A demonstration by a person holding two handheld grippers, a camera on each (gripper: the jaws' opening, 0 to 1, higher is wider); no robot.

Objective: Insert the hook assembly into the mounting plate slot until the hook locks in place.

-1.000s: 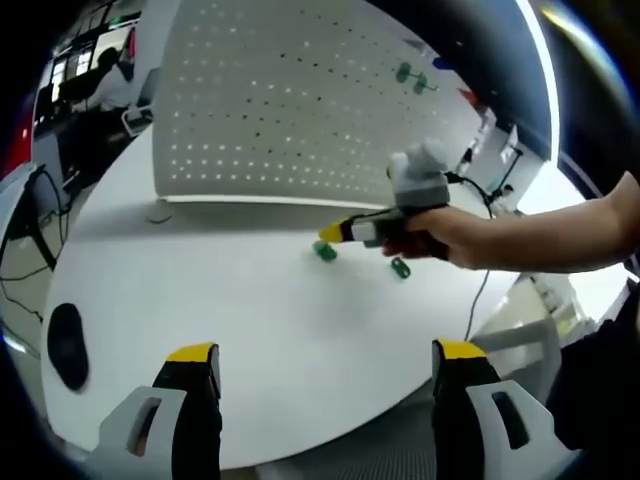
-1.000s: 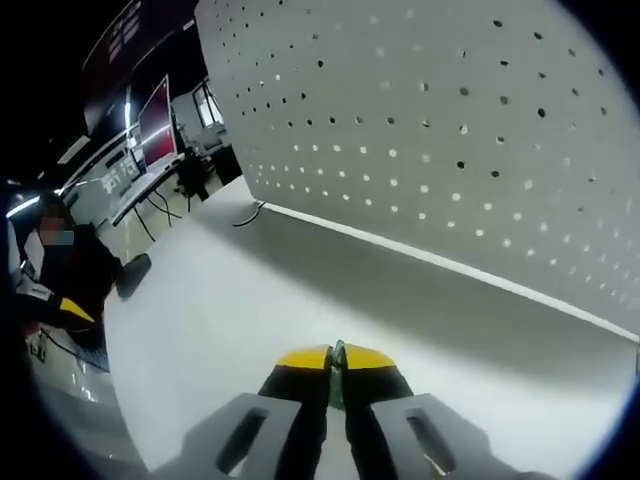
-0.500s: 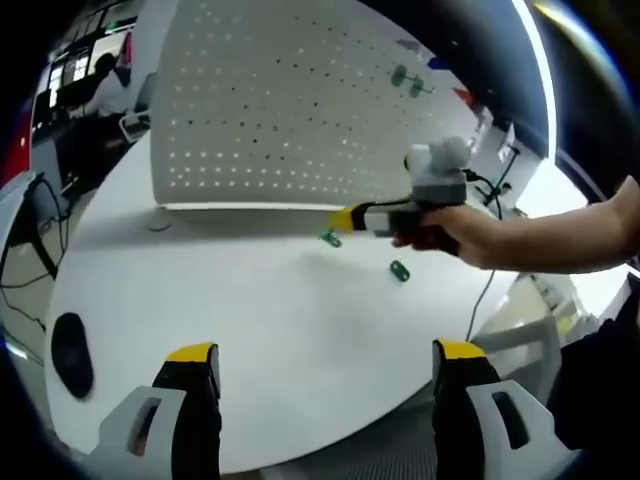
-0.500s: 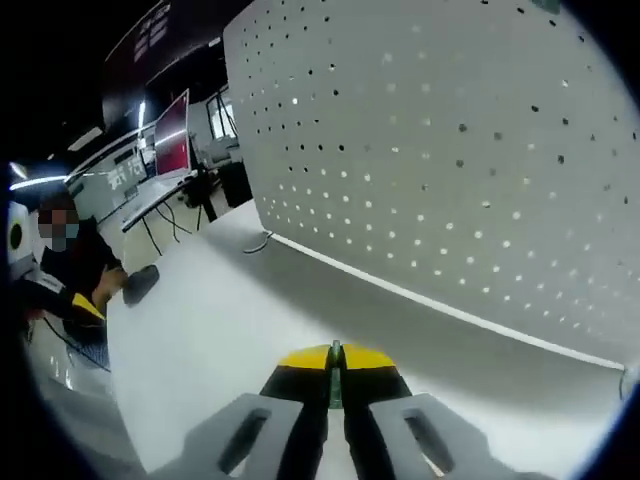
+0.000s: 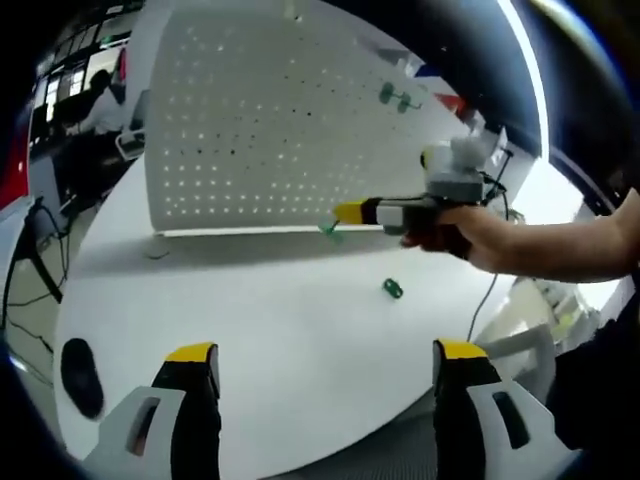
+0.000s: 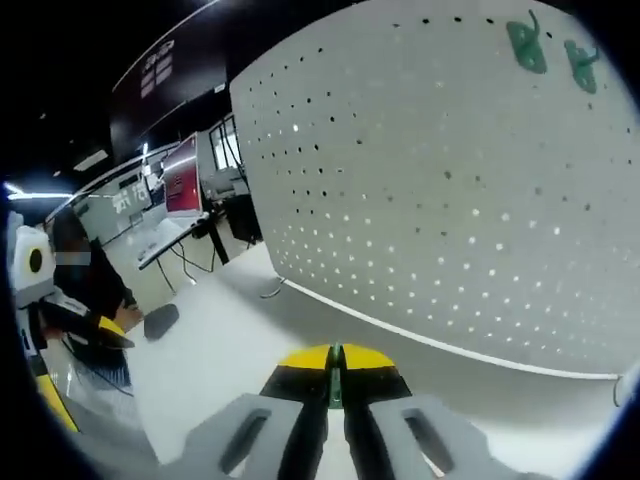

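A: Where is the right hand-held gripper [image 5: 350,212] sitting in the left gripper view?

B: It is reaching in from the right of the frame, held by a person's hand [image 5: 450,232], with its yellow tips pointing left at the lower edge of the white pegboard [image 5: 260,120]. A small green hook [image 5: 329,231] is showing just below those tips.

A: And in its own view?

B: In the right gripper view the right hand-held gripper [image 6: 335,362] is rising from the bottom centre with its jaws pressed together on the green hook [image 6: 335,360], a thin sliver of which is showing between the yellow tips. The pegboard [image 6: 430,200] is taking up the centre and right of that frame.

A: Anything already on the board?

B: Two green hooks [image 6: 548,48] are hanging at the upper right of the right gripper view; in the left gripper view they [image 5: 396,96] are sitting near the top, right of centre.

A: And the left hand-held gripper [image 5: 325,385]?

B: Its jaws are standing wide apart at the bottom of the left gripper view, holding nothing, above the white tabletop [image 5: 260,330].

A: Anything else on the tabletop?

B: A second green hook [image 5: 392,289] is lying loose right of centre, and a dark mouse [image 5: 80,363] is resting at the lower left.
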